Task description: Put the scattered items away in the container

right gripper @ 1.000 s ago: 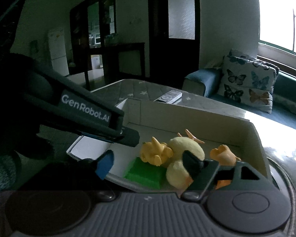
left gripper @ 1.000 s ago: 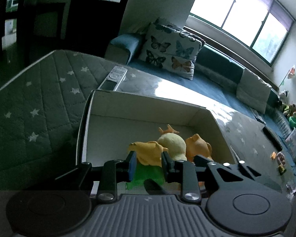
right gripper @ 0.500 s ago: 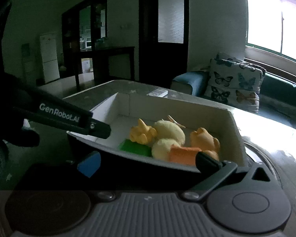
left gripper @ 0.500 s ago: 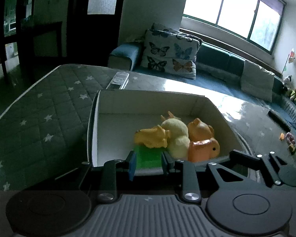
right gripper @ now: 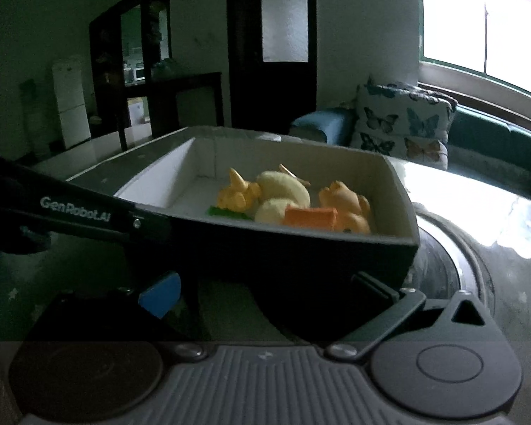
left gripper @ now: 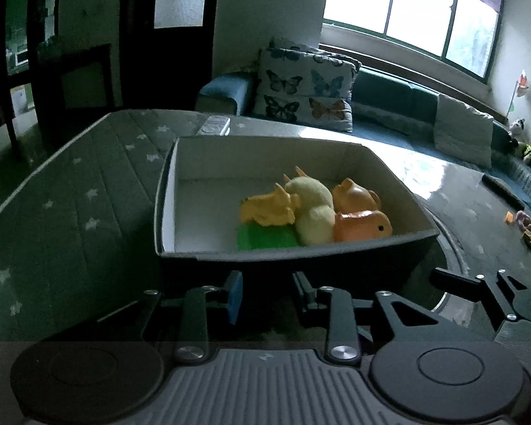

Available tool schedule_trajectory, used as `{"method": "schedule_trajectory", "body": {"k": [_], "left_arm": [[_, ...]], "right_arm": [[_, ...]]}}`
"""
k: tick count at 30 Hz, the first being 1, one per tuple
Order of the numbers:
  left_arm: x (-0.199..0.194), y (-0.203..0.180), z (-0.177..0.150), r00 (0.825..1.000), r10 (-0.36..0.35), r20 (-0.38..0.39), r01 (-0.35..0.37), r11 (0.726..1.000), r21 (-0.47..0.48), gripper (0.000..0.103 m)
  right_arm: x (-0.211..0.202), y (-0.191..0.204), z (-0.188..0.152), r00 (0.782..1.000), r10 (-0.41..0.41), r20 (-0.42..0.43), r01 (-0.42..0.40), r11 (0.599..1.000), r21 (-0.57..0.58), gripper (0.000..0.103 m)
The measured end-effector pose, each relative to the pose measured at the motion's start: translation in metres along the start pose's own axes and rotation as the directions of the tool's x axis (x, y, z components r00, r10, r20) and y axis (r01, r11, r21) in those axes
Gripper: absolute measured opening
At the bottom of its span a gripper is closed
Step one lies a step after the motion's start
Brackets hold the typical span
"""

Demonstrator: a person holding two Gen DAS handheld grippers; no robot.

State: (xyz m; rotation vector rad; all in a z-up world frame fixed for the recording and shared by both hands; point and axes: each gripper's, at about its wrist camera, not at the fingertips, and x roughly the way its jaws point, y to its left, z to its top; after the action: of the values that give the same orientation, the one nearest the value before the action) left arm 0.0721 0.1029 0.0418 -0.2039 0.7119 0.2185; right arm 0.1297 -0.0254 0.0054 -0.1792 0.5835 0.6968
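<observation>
The white-lined, dark-sided cardboard box (left gripper: 378, 163) sits on the quilted, star-patterned grey counter (left gripper: 88, 184), and the toys lie bunched in its right half: a flat green block (left gripper: 265, 238), a yellow horned toy animal (left gripper: 267, 207) resting on top of it, a pale yellow plush toy (left gripper: 313, 209) beside that, and two orange rubber animals (left gripper: 363, 225) against the right wall. The left half of the box floor is bare.

The left hand-held gripper (left gripper: 267, 295) sits low in front of the box's near wall, jaws parted and empty. The right hand-held gripper (right gripper: 265, 292) is likewise spread wide with nothing between its fingers, just outside the near wall.

Judging by this, the drop into the box is done and the step in hand is pulling clear. To do it well, draw both tools straight back and up, so no finger catches the near rim and drags the light box along. Next, look for leftovers: a few small coloured bits (left gripper: 520, 221) lie far right on the counter, too small to identify. A white remote control (left gripper: 215, 124) rests behind the box; whether it belongs in the box is unclear.
</observation>
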Motion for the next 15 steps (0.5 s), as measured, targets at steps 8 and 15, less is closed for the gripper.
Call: {"method": "schedule_trajectory", "body": {"k": [8,15], "left_arm": [[0.0,-0.008,-0.018,1.0,0.023,-0.007,-0.023,0.999,0.037,0.033],[-0.002,-0.012,-0.028,1.0,0.03,-0.001,-0.029,0.998,0.058,0.033]], "right_arm": [[-0.002,-0.003,-0.015,0.999,-0.029,-0.027,0.03,0.999,0.04,0.103],[-0.003,-0.002,-0.023,0.998,-0.037,-0.042,0.039,0.998,0.05,0.103]]}}
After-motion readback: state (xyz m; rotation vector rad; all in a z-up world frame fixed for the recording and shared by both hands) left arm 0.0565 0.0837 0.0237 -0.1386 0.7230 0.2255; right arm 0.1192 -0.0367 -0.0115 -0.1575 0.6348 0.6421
